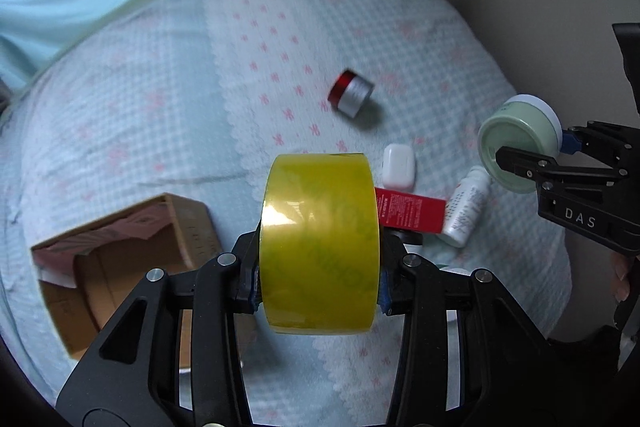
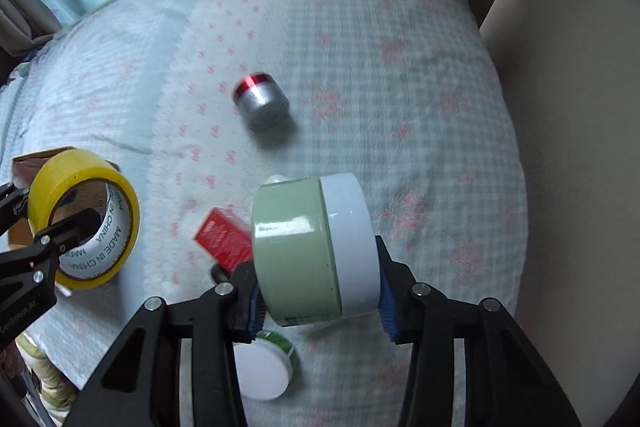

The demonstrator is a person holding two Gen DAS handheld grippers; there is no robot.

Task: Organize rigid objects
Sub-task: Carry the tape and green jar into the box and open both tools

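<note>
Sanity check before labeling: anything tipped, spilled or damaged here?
The red-and-silver jar lies tipped on its side on the bedspread, apart from the other items. The white bottle also lies flat beside the red box. No spill or damage visible.

Yellow tape roll [image 1: 319,243], on edge, is clamped across its flat sides in the left tool [image 1: 319,287]; green jar with white lid [image 2: 316,251], on its side, is clamped in the right tool [image 2: 320,311]. On the bed lie a red-and-silver jar [image 1: 351,93] tipped over, a white case [image 1: 398,166], a red box [image 1: 410,214], a white bottle [image 1: 468,213] and an open cardboard box [image 1: 120,267].
</note>
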